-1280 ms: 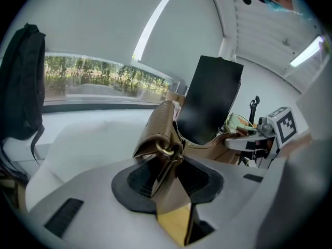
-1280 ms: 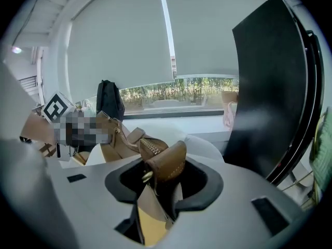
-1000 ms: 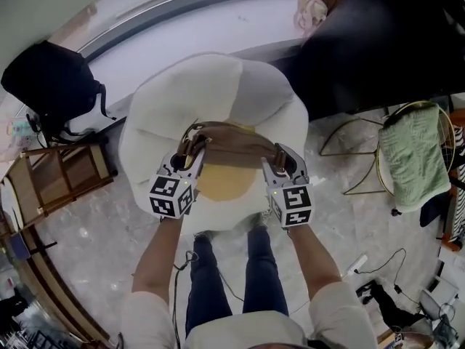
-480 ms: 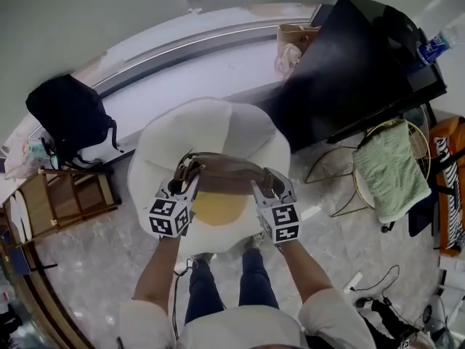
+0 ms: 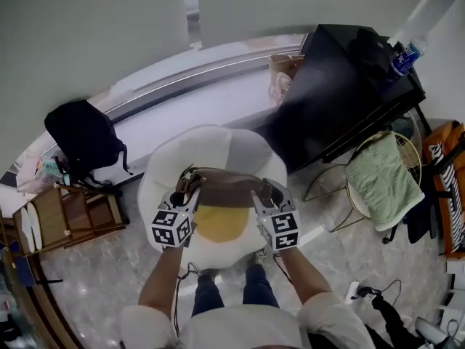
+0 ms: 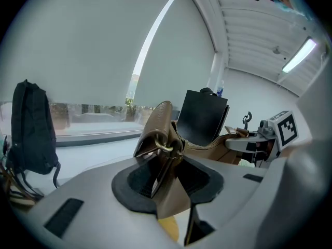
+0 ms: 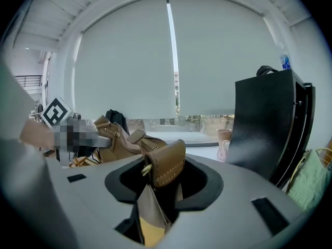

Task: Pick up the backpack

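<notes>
I have the brown backpack [image 5: 225, 186] pinched at both ends. My left gripper [image 5: 187, 192] is clamped on the folded leather and metal ring at its left end, and my right gripper [image 5: 264, 193] on the stitched tab at its right end. In each gripper view the pads press the leather from both sides, and a flap hangs down beneath them.

The bag spans the middle of the head view, stretched between my two grippers, above the white egg-shaped cushion [image 5: 240, 147] with its yellow centre. In the gripper views it hangs in the air with the window behind it, so I judge it clear of the cushion and the pick-up as good as done. All that is left is to hold it steady. The black bag [image 5: 83, 140] at the left of the head view plays no part.
</notes>
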`<state>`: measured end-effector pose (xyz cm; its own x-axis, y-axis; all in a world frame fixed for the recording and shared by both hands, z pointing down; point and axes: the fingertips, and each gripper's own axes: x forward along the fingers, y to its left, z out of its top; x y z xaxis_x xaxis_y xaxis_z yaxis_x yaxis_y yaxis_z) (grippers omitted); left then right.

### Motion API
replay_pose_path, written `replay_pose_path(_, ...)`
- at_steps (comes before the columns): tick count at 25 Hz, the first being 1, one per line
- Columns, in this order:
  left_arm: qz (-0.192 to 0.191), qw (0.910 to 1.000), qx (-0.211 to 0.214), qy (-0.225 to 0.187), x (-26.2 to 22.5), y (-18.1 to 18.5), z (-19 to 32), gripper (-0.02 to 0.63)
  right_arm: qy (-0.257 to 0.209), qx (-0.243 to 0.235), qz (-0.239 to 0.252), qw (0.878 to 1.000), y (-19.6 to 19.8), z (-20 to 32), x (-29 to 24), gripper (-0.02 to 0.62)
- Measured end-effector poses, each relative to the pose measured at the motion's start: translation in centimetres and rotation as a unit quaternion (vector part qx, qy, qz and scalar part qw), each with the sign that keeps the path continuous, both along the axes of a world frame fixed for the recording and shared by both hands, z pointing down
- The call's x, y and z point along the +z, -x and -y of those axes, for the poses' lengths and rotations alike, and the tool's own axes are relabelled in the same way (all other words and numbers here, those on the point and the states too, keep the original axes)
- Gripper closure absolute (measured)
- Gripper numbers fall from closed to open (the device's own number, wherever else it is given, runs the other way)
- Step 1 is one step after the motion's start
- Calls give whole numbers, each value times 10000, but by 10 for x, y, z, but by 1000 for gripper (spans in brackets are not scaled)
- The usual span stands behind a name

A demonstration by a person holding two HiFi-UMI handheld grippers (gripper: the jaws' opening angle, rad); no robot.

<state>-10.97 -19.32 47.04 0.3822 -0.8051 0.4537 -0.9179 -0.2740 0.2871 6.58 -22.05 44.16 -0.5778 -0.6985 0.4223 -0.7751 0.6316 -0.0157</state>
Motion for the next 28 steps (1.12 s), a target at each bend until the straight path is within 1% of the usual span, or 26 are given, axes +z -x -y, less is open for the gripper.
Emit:
replay_pose_path(11, 26, 9983, 54, -581, -81, -3, -3, 468, -497, 139, 301, 9982, -6, -6, -80, 422)
replay_pose_path(22, -2, 9933, 157, -1142, -157, -11, -23, 468, -1039, 151, 518, 9931, -15, -33, -160, 422)
replay_pose_path(28, 9, 9899, 159, -1406, -187, -17, -29, 468, -1292, 181, 664, 9892, -22, -42, -189, 422)
